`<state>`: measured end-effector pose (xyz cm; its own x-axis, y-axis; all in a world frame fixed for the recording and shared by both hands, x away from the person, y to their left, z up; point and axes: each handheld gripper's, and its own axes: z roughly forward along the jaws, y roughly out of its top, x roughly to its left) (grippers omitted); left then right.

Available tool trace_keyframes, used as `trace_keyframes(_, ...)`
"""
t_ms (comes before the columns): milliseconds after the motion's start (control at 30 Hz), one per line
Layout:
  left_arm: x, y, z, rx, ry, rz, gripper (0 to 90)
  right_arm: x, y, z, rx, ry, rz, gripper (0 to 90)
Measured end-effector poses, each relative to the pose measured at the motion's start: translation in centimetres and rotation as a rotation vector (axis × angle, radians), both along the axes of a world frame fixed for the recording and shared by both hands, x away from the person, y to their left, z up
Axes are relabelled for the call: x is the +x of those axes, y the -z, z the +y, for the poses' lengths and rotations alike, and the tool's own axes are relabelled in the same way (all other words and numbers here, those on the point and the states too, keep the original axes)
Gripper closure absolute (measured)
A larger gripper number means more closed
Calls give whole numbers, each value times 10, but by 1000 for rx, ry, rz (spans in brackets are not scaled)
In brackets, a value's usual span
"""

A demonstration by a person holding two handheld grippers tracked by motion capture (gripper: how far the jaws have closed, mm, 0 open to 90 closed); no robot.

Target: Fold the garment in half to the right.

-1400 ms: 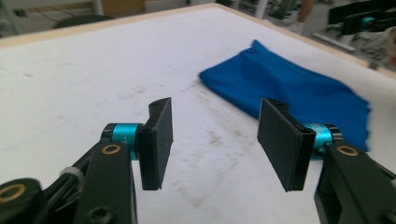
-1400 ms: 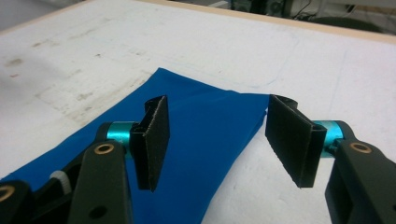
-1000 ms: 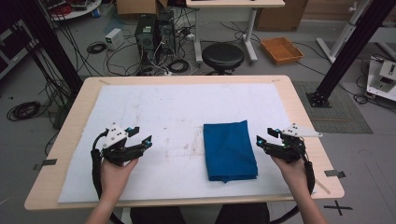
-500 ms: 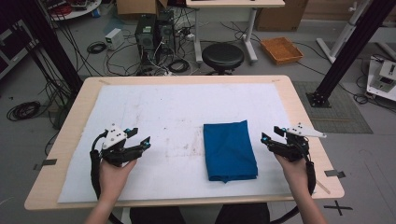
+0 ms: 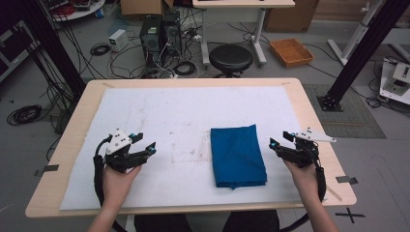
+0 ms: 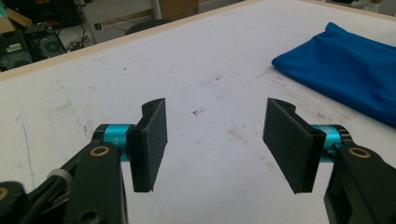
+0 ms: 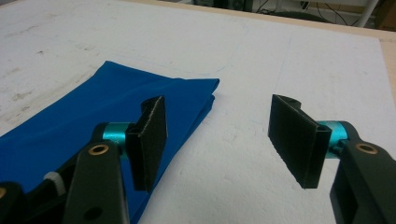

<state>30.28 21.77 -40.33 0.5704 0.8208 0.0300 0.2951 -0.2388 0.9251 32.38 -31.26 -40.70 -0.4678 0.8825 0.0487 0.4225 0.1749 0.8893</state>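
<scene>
Cloth is the thing that matters here: a folded blue cloth (image 5: 238, 155) lies flat on the white sheet (image 5: 183, 121) that covers the worktop (image 5: 309, 111), with its long axis running from the person's edge toward the far edge. The fold looks neat at the far end and slightly bunched at the near end.

Taking the folded blue cloth as the landmark, the right claw (image 5: 276, 144) hovers just beside its right long edge, apart from it, with the jaws pointing at that edge. Its jaws have just been opening and stand apart with nothing between them; in the right gripper view the cloth's edge (image 7: 93, 121) lies behind and below the nearer jaw, and bare sheet shows in the gap. The left claw (image 5: 147, 143) is well apart from the cloth on its left side, also pointing toward it, jaws wide and empty; in the left gripper view the cloth (image 6: 345, 70) sits off to the far right, beyond bare, lightly stained sheet.

So the right hand (image 5: 304, 176) is clearly the nearer one, and a short reach across toward the cloth's right edge would likely be its next approach.

No container stands on the worktop; an orange tray (image 5: 292, 51) rests on the floor well beyond the cloth's far end, and what it holds cannot be told.
</scene>
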Motion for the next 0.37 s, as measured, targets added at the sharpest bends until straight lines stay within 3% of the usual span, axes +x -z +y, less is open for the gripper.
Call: trace_keyframes(367,1,1,-1,2,4,9,400,1,2,-2,3,7,5,368)
